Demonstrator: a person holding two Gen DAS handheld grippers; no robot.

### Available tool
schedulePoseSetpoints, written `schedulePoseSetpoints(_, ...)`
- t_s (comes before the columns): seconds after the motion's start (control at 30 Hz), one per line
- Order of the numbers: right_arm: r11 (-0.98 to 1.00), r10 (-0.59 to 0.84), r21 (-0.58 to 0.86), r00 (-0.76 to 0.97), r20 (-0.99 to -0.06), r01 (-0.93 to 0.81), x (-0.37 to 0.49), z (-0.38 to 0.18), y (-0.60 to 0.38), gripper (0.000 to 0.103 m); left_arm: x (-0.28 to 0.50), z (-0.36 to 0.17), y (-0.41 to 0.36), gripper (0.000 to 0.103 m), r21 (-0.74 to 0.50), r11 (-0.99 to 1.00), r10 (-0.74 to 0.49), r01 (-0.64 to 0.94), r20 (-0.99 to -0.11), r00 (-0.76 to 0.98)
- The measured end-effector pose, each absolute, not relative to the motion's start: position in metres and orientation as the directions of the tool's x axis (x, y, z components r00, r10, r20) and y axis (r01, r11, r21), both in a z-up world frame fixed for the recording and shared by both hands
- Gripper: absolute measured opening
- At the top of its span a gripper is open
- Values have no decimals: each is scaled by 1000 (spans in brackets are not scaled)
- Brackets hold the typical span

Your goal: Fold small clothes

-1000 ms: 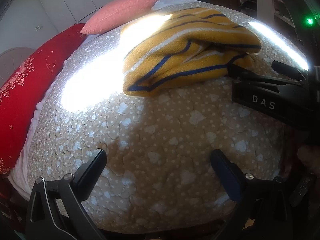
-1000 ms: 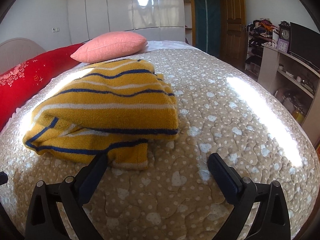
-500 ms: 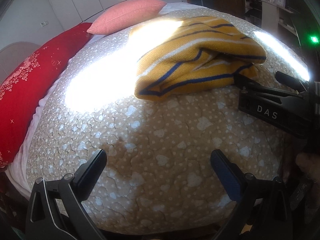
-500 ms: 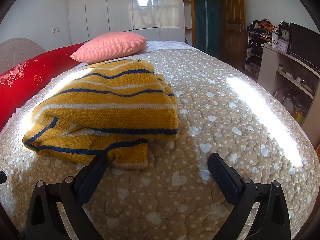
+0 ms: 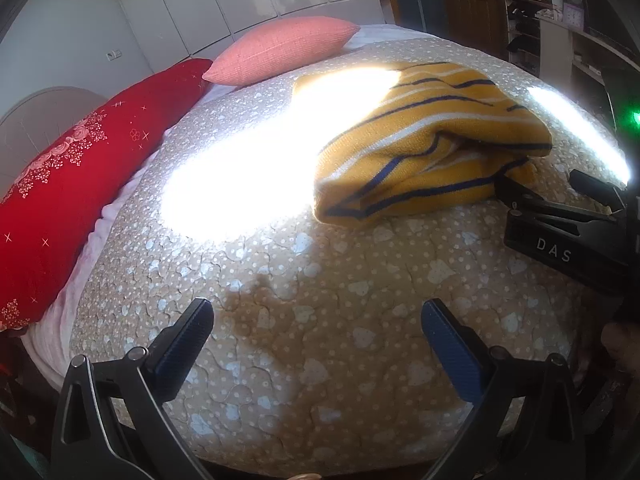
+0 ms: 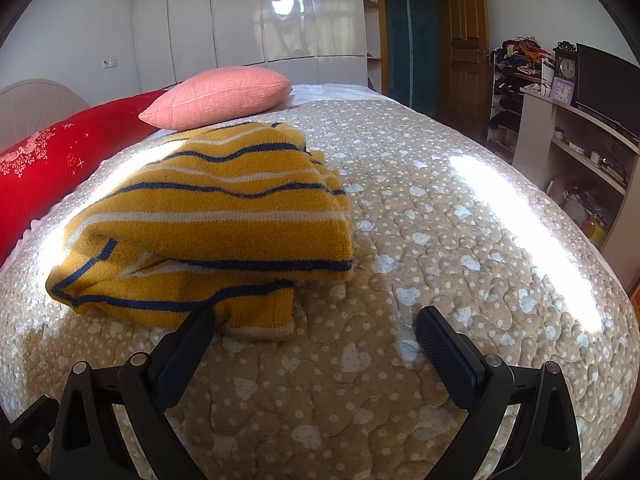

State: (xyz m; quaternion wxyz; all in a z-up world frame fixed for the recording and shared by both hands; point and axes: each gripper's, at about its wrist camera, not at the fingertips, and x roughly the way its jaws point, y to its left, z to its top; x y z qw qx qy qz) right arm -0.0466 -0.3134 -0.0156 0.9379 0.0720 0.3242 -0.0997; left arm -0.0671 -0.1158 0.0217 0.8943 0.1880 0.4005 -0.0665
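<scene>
Sweater (image 6: 216,216): yellow knit with blue and white stripes, folded into a loose bundle, lay on the quilted bed cover (image 6: 440,240), left of centre in the right wrist view and upper right of centre in the left wrist view (image 5: 432,152).

Left hand-held gripper (image 5: 316,340): jaws stood wide apart at the bottom of the frame, holding nothing, above bare cover and well short of the sweater.

Right hand-held gripper (image 6: 314,340): jaws wide apart, empty; its left finger (image 6: 188,344) overlapped the sweater's near edge in the picture, contact could not be told. Its body appeared at the right edge of the left wrist view (image 5: 560,232).

Pink pillow (image 6: 220,98) and red pillow (image 6: 52,156): upper left, behind the sweater.

Sunlight patches: across the cover.
</scene>
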Motion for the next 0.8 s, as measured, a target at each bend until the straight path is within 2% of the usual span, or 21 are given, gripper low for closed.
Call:
schedulePoseSetpoints(0.17,970,-146,62,769,-622,235,-46,-15,-313,102,-66,20,-115,103,310,915,55,259,-731,680)
schedulePoseSetpoints(0.8,970,-146,62,768,-623,235,-46,-15,-313,102,-65,15,-115,103,288,918,43,274,-757,652)
